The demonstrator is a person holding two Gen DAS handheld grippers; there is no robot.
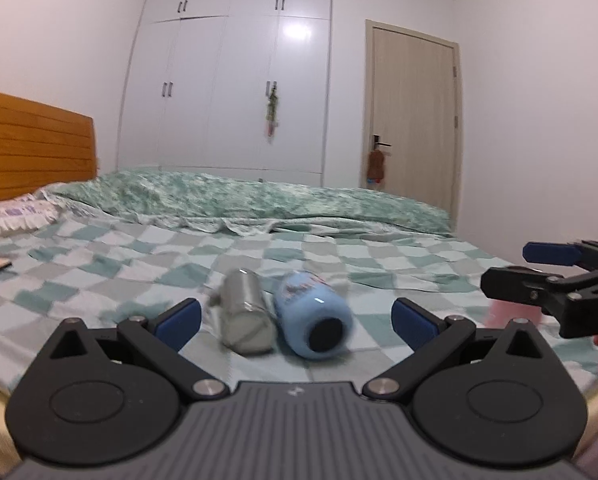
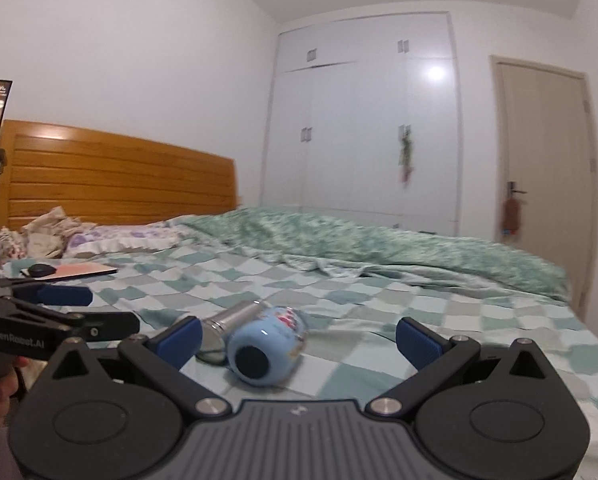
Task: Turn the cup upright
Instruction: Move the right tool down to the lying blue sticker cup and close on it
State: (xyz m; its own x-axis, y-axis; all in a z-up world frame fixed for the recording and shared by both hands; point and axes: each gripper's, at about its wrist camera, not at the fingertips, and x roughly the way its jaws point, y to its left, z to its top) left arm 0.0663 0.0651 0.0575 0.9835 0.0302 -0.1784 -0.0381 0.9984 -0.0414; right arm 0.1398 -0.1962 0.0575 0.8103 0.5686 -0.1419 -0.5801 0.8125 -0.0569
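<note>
lining up on the blue cup (image 1: pixel 311 316), lying on its side on the checkered bedsheet (image 1: pixel 379 264), touching a steel cup (image 1: pixel 244 314); my left gripper (image 1: pixel 295 318) and right gripper (image 2: pixel 297 340) both gape empty; i'd clamp mid-body squarely, then rotate slowly.

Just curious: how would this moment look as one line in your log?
blue cup: on side, on bed | silver cup: on side, beside it | left gripper: open | right gripper: open | nothing held

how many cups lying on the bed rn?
2, side by side on the checkered sheet: a blue cup on its side, base toward the cameras, and a steel cup beside it on the left. Something pink behind the right gripper is unclear.
</note>
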